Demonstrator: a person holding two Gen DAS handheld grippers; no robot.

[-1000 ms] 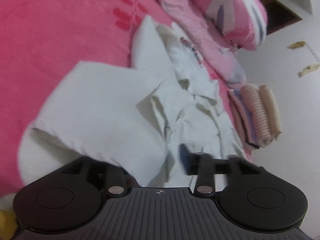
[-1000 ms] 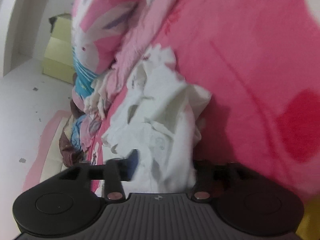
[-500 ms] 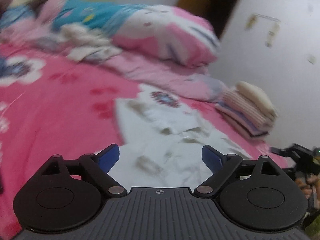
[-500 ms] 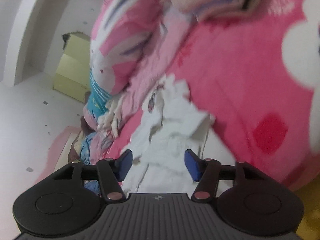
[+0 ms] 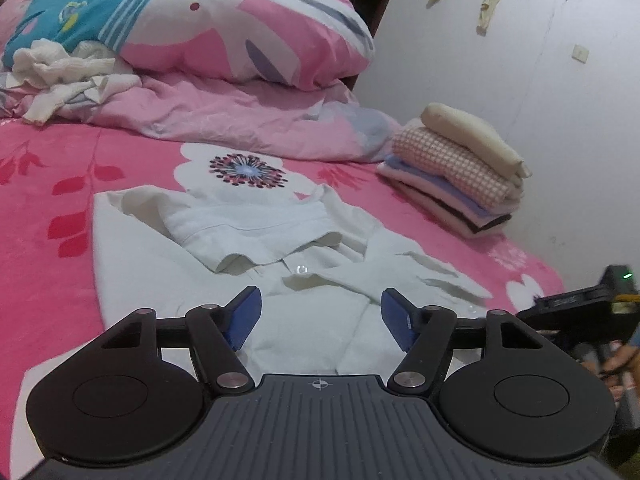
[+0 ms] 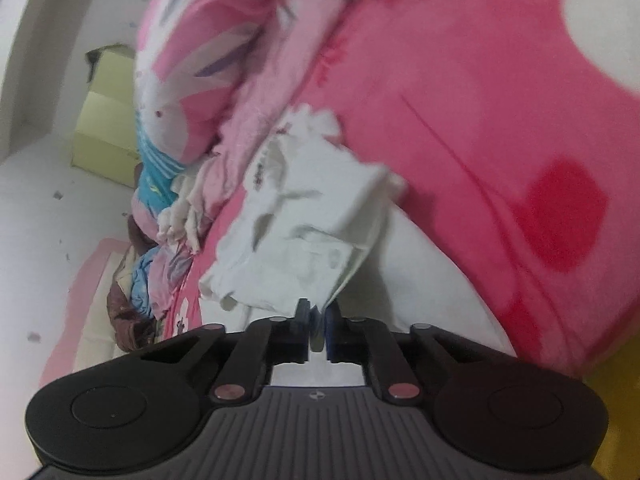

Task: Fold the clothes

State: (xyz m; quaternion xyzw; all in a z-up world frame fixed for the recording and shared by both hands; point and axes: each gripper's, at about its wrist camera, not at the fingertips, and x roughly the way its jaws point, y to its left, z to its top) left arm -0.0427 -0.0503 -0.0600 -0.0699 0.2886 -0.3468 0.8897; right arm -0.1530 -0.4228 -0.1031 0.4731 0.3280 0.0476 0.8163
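You are in home bedroom. Evidence: bed [image 5: 48, 184] with pink floral sheet; rolled pink duvet [image 5: 240, 28] at head; stack of folded laundry [image 5: 456, 168] at bed edge; white plaster wall [image 5: 560, 120] with hooks; yellow-green cabinet [image 6: 106, 136] on floor.

Right tool [image 5: 580, 312] cropped at frame edge.

1. Shirt [image 5: 248, 248] lies flat on bed [image 5: 48, 184], directly ahead of left gripper [image 5: 320, 316].
2. Folded stack [image 5: 456, 176] on bed, right of shirt, by wall.
3. Duvet [image 5: 240, 116] behind shirt; pillow [image 5: 240, 24] on it.
4. Loose clothes [image 5: 68, 76] far left, on duvet.
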